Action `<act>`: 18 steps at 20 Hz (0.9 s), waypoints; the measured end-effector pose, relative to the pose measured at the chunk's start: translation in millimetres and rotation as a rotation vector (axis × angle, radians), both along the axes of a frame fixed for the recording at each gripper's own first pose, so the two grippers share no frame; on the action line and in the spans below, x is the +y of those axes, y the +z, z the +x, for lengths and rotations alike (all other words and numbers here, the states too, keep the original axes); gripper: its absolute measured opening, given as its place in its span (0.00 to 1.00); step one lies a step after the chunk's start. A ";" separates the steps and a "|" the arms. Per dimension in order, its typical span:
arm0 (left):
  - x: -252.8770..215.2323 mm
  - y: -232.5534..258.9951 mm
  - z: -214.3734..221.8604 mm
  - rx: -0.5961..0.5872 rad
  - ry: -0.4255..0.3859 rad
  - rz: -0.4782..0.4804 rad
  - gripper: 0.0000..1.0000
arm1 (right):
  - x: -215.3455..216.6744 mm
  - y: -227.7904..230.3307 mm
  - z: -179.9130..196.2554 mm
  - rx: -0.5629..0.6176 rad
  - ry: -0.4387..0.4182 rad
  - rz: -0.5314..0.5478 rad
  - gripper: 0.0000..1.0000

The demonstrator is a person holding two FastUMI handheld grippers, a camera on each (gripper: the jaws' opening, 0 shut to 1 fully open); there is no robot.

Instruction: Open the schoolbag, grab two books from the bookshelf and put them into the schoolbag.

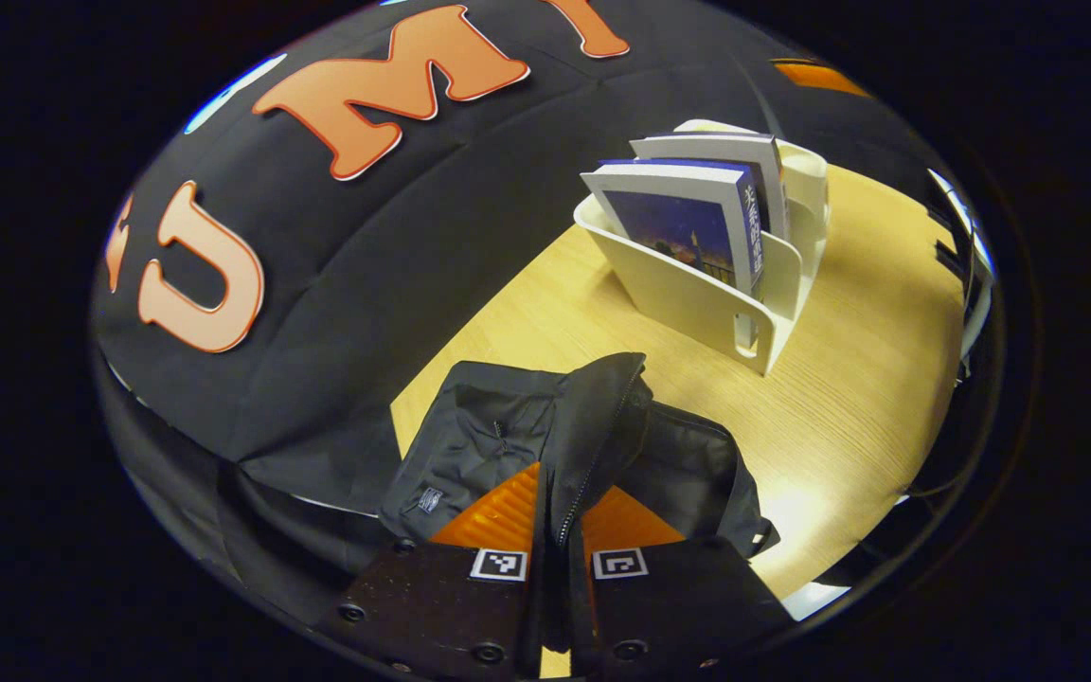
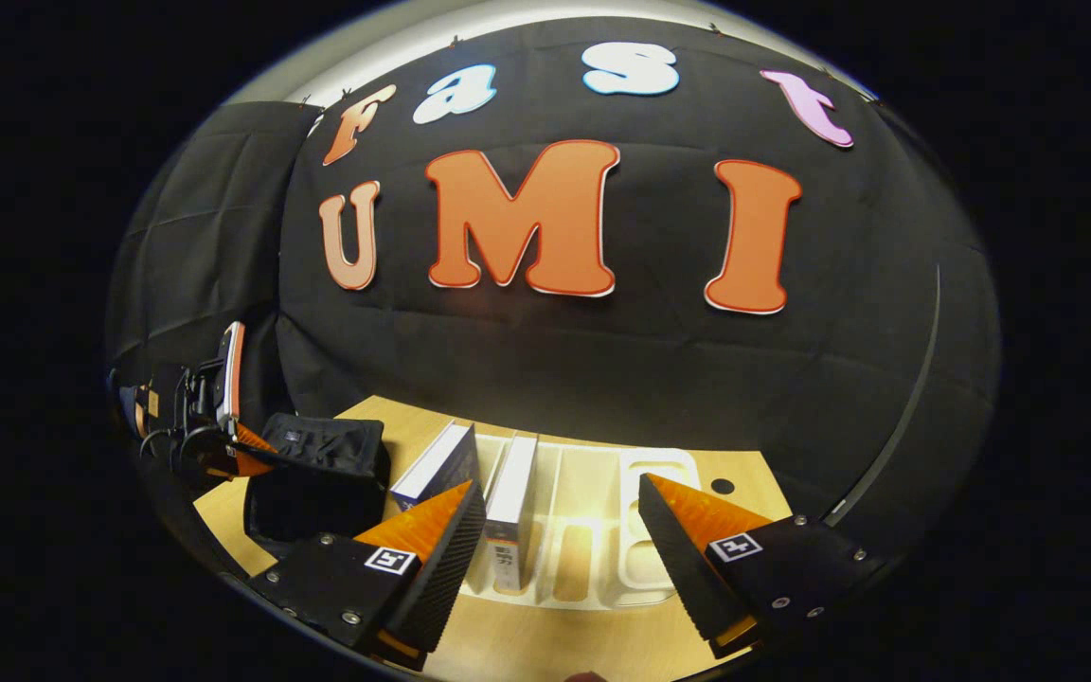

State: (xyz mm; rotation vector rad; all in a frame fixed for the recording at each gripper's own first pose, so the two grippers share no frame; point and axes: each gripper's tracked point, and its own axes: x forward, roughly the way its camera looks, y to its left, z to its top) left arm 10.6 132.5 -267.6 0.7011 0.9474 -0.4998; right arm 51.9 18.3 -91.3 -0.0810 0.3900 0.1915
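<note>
In the left gripper view my left gripper (image 1: 569, 493) is shut on a raised flap of the black schoolbag (image 1: 498, 436), along its zipper edge. Beyond the bag stands the white bookshelf (image 1: 697, 303) with a blue-covered book (image 1: 683, 227) and a pale book (image 1: 725, 152) behind it. In the right gripper view my right gripper (image 2: 560, 485) is open above the bookshelf (image 2: 650, 559). One book (image 2: 437, 464) leans by its left finger and a second book (image 2: 514, 511) stands between the fingers, untouched. The schoolbag (image 2: 318, 474) sits at the left with the left gripper (image 2: 233, 445) holding it.
Bag and bookshelf rest on a light wooden table (image 1: 849, 407) set against the black cloth wall. The shelf's right-hand slots (image 2: 645, 530) hold no books. A small dark hole (image 2: 722, 486) marks the tabletop beside the shelf.
</note>
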 end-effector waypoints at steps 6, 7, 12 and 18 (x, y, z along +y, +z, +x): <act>26.4 14.2 25.4 0.154 -0.113 -0.146 0.06 | 71.2 -11.7 24.6 0.201 -0.068 0.045 0.97; 30.9 17.2 29.3 0.174 -0.129 -0.163 0.06 | 82.0 -14.0 28.4 0.238 -0.080 0.059 0.97; 45.2 25.0 38.5 0.283 -0.184 -0.231 0.06 | 109.2 -19.4 48.3 0.391 -0.130 0.054 0.97; 47.6 23.4 54.4 0.363 -0.183 -0.266 0.06 | 125.4 -57.5 66.8 0.651 -0.110 -0.013 0.97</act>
